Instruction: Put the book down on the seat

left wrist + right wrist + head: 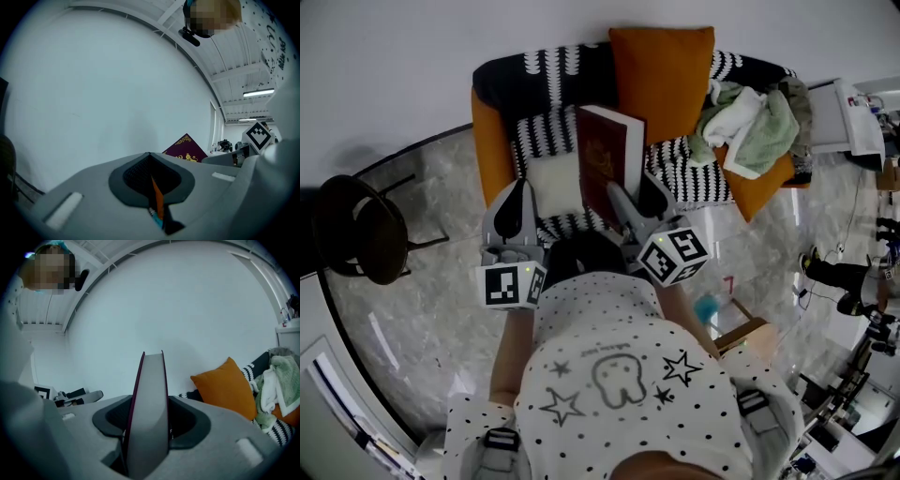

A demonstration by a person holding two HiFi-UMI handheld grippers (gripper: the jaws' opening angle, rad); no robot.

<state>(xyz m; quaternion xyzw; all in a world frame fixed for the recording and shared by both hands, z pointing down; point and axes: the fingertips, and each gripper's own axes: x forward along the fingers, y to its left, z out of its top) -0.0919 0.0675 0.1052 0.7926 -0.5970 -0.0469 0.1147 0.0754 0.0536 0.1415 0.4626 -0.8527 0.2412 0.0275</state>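
Observation:
A maroon hardback book [609,159] stands upright over the sofa seat [546,122], which has a black-and-white patterned cover. My right gripper [636,202] is shut on the book's lower edge, one jaw on each cover. In the right gripper view the book's page edge [147,418] rises between the jaws. My left gripper [518,208] hovers just left of the book with its jaws together and nothing in them. The left gripper view shows the closed gripper [151,176] and the gold-printed book cover [185,150] beyond.
An orange cushion [661,80] leans on the sofa back, also in the right gripper view [225,385]. Green and white cloths [750,122] pile on the sofa's right end. A dark round chair [356,230] stands left; a white cabinet [848,117] stands right.

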